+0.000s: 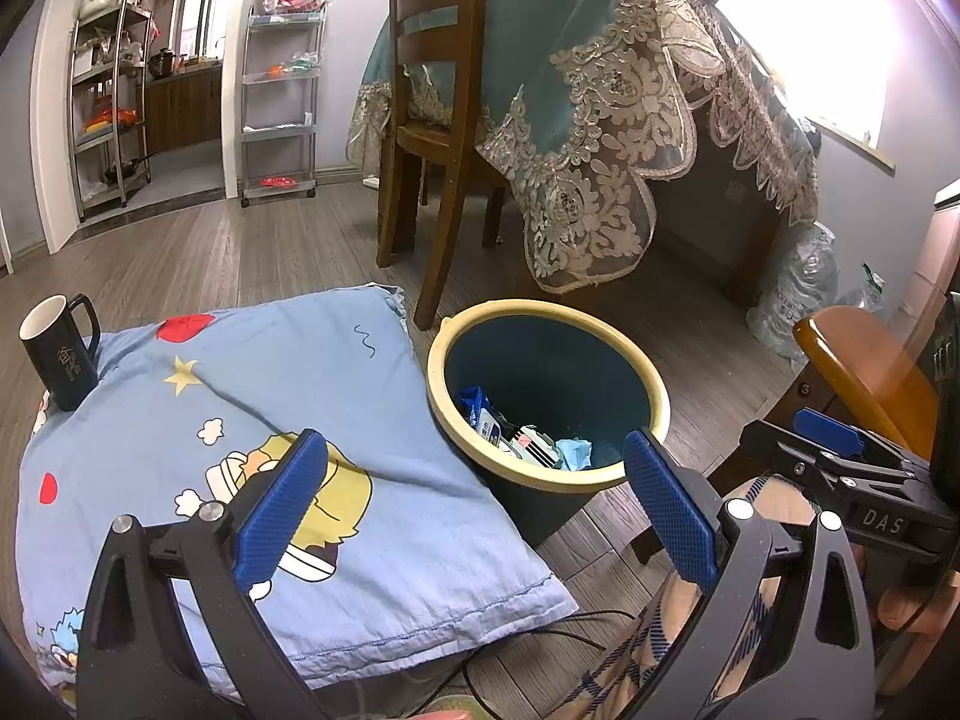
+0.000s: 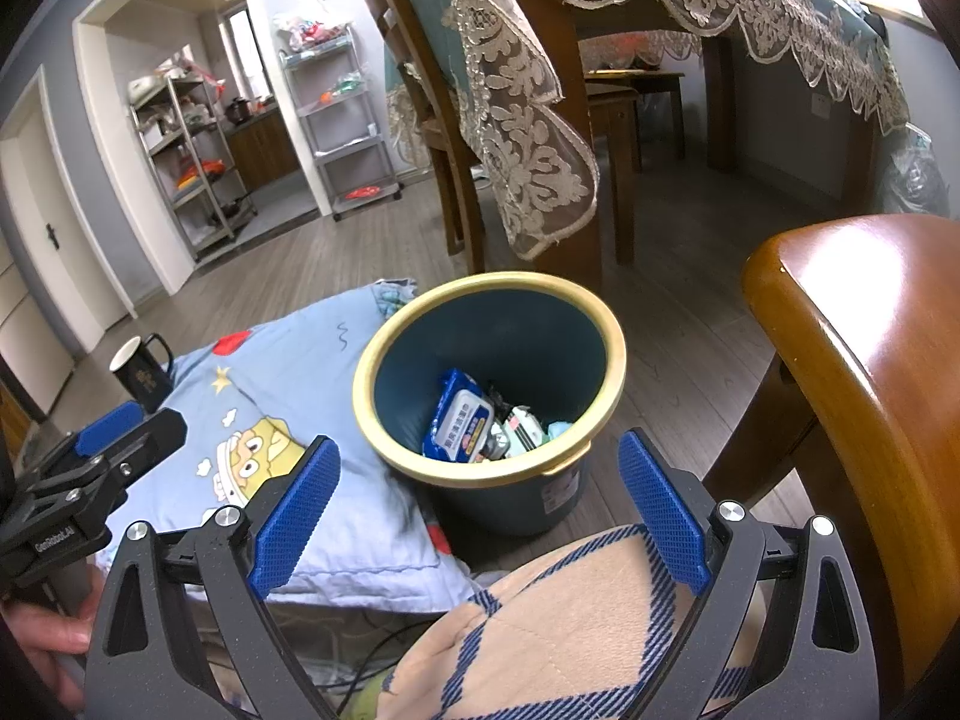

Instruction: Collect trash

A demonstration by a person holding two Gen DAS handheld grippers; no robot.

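We are finding the left gripper (image 1: pixel 474 498) standing wide open and holding nothing, hovering above the blue cartoon cushion (image 1: pixel 240 450). The right gripper (image 2: pixel 480 498) is likewise gaping wide and carrying nothing. The trash (image 2: pixel 474 426), a blue wipes packet among wrappers, is lying inside the yellow-rimmed bin (image 2: pixel 612 378), which is standing on the floor just beside the cushion. A black mug (image 1: pixel 60 354) is sitting on the cushion's far corner.
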